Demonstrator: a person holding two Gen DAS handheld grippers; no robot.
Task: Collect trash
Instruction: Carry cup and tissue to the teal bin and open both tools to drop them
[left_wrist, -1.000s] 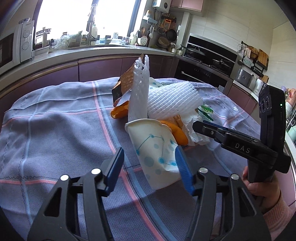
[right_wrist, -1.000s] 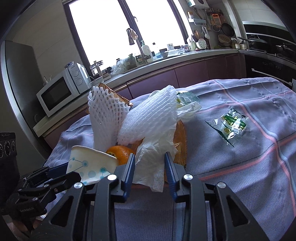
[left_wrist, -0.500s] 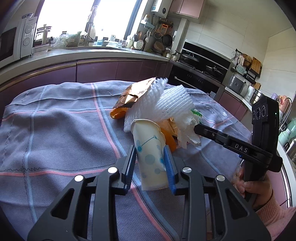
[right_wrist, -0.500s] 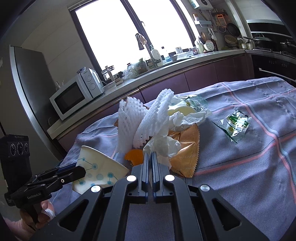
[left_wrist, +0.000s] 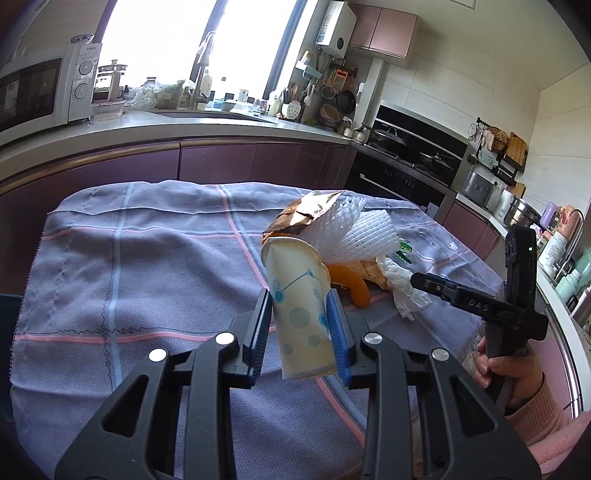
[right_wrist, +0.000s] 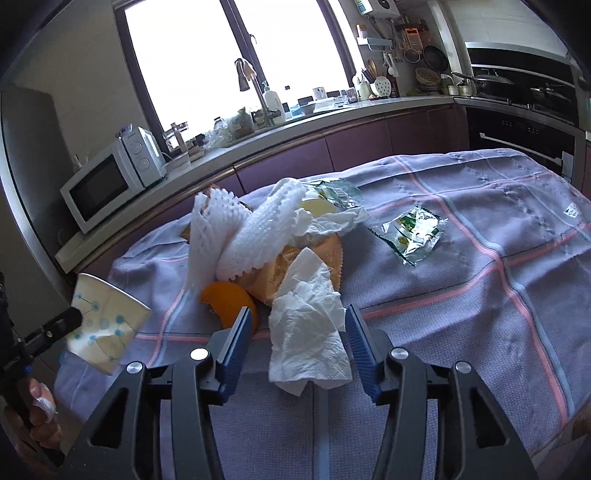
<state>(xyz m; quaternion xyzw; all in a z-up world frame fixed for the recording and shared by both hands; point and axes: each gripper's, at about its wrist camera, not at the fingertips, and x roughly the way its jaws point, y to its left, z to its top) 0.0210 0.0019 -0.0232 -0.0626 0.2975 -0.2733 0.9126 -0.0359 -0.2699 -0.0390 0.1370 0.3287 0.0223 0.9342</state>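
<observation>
My left gripper (left_wrist: 300, 332) is shut on a white paper cup (left_wrist: 301, 302) with blue dots and holds it above the cloth; the cup also shows at the left of the right wrist view (right_wrist: 105, 325). My right gripper (right_wrist: 295, 343) is open, its jaws either side of a crumpled white tissue (right_wrist: 308, 332) that lies on the cloth. Behind the tissue sits a trash pile: white foam nets (right_wrist: 236, 236), orange peel (right_wrist: 229, 302), a tan wrapper (right_wrist: 295, 262). A green foil wrapper (right_wrist: 410, 232) lies apart to the right.
The table wears a purple checked cloth (right_wrist: 480, 295). A kitchen counter (left_wrist: 184, 125) with a microwave (right_wrist: 107, 184), sink and stove runs behind the table. The other hand and gripper (left_wrist: 480, 302) show at the right of the left wrist view.
My left gripper closed on the paper cup and lifted it off the cloth. My right gripper shut, then opened, and the tissue now lies between its jaws.
</observation>
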